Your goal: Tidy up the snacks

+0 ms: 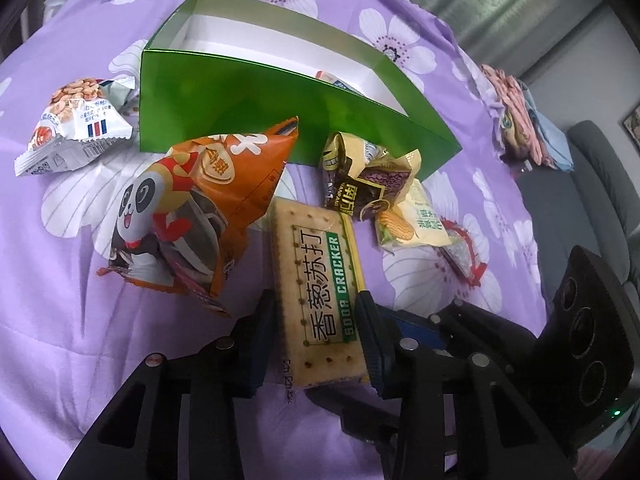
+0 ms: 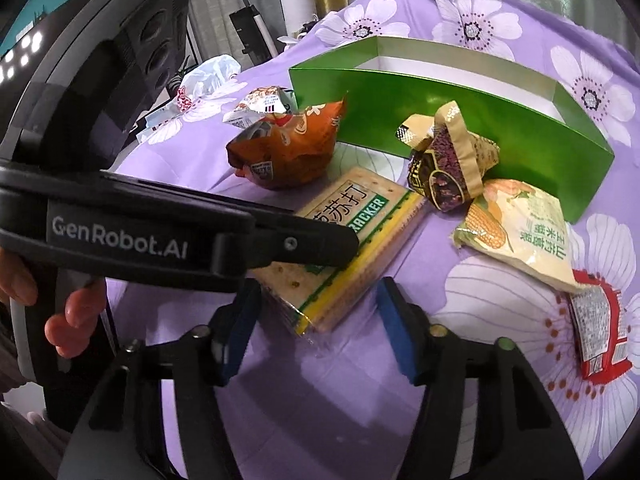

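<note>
A soda cracker pack lies on the purple flowered cloth, and my left gripper is closed around its near end. In the right wrist view the left gripper's finger lies over the same pack. My right gripper is open and empty, just in front of the pack's near corner. A green box, open on top, stands behind the snacks, with one pack inside. An orange panda bag, a peanut pack, a dark purple pack and a corn pack lie around.
A red-edged pack lies at the right on the cloth. Folded clothes and a grey sofa are off to the right. A white plastic bag lies at the far left edge.
</note>
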### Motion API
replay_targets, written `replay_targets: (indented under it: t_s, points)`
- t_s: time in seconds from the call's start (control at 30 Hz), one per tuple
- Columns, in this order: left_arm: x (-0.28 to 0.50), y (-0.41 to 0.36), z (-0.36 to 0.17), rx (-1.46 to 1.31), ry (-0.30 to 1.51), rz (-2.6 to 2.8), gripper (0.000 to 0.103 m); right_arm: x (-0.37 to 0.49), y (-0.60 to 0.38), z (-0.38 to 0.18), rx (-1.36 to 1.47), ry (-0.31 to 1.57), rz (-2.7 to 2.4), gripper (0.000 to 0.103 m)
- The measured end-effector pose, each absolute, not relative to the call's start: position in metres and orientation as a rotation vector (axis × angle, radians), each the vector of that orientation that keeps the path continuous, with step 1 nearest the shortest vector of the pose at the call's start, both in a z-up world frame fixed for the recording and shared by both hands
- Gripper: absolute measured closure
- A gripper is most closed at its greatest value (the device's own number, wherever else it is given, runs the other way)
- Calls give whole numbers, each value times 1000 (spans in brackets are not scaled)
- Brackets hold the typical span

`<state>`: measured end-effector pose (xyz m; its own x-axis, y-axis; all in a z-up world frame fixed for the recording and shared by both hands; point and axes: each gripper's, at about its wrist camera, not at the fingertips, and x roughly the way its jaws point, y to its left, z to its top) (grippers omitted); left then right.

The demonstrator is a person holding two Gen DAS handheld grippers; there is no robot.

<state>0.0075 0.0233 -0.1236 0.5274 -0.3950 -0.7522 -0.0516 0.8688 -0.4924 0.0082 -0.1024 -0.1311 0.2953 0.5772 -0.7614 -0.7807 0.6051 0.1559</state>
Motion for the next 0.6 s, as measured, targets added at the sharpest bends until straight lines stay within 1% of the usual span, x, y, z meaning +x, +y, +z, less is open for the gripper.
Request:
replay_targets:
  t_s: [0.37, 0.4, 0.6]
  points:
    - [1, 16, -117, -475, 996, -224, 63, 0, -107, -124, -245, 873, 927, 58]
    - [-2, 15, -116, -474, 995, -226, 63, -2, -108, -123, -244, 868, 928, 61]
    - [-16, 10, -106, -474, 977, -237, 64, -13, -114, -113, -207, 865, 939, 62]
